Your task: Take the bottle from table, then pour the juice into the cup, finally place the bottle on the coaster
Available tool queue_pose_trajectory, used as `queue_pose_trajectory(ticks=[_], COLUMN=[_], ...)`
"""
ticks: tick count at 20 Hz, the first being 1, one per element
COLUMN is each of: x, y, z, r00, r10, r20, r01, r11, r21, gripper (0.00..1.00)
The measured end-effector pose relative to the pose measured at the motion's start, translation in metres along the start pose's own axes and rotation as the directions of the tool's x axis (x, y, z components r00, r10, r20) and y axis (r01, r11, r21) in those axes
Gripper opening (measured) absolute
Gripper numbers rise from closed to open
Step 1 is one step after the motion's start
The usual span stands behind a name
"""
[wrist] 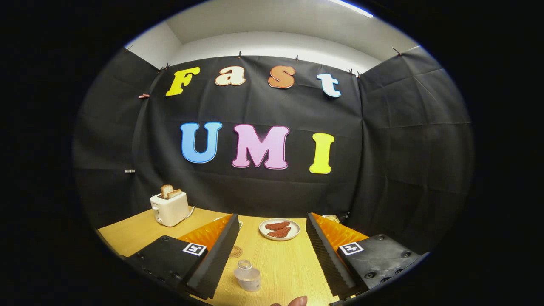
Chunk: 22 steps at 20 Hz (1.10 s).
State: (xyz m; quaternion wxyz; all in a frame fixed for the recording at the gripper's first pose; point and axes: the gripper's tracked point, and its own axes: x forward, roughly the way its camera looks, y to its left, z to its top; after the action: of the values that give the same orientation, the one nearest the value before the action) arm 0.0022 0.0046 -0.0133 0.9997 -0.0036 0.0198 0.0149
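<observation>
Claw (270, 238) spread wide — gripping nothing, bottle (247, 276) standing between its fingers, untouched

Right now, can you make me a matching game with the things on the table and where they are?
Things:
1. bottle
2. toaster
3. plate
4. coaster

Places:
A. beyond the fingers, holding reddish food
B. between the open fingers, near their base
C. far corner, bread sticking out of the top
D. flat on the table, just beyond the bottle

Pairs: 1-B, 2-C, 3-A, 4-D
</observation>
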Motion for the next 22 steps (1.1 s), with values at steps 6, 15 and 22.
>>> queue_pose_trajectory(ticks=[6,15,22], x=[-0.001,-0.013,0.001], y=[0.003,0.032,0.046], z=[0.001,-0.062,-0.137], r00=[0.999,0.992,0.989], r10=[0.029,0.118,0.15], r20=[0.044,0.052,0.002], r01=[-0.028,-0.117,-0.149], r11=[0.999,0.993,0.988], r21=[-0.02,-0.021,-0.023], gripper=[0.97,0.97,0.97])
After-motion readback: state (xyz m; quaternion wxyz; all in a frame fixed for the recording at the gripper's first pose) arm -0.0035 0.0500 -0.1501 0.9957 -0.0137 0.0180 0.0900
